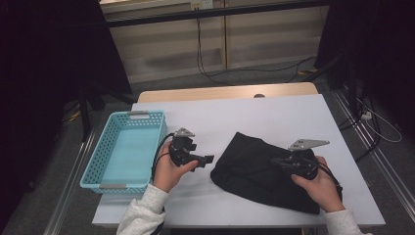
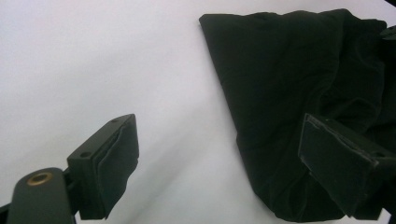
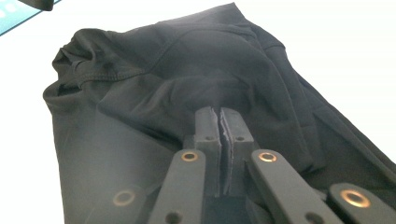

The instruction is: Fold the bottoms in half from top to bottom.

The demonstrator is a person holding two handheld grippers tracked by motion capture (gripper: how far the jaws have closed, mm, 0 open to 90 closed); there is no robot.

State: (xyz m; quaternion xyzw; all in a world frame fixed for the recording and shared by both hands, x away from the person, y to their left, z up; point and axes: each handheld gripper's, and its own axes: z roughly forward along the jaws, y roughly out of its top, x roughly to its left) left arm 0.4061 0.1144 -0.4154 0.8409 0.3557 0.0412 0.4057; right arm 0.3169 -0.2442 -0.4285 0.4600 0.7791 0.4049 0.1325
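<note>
A crumpled black garment (image 1: 254,169) lies on the white table (image 1: 274,112), right of centre. My right gripper (image 1: 280,162) rests on its right part, shut, and in the right gripper view the cloth's (image 3: 140,93) folds run together at the closed tips of the gripper (image 3: 219,112), pinched there. My left gripper (image 1: 204,161) is held just left of the garment and points toward it. In the left gripper view that gripper (image 2: 219,135) stands open, with bare table between the jaws and the garment's (image 2: 289,84) near edge by the right jaw.
A teal plastic basket (image 1: 98,156) stands empty at the table's left edge, close behind my left hand; a corner of the basket (image 3: 14,14) shows in the right gripper view. Cables lie on the floor beyond the table.
</note>
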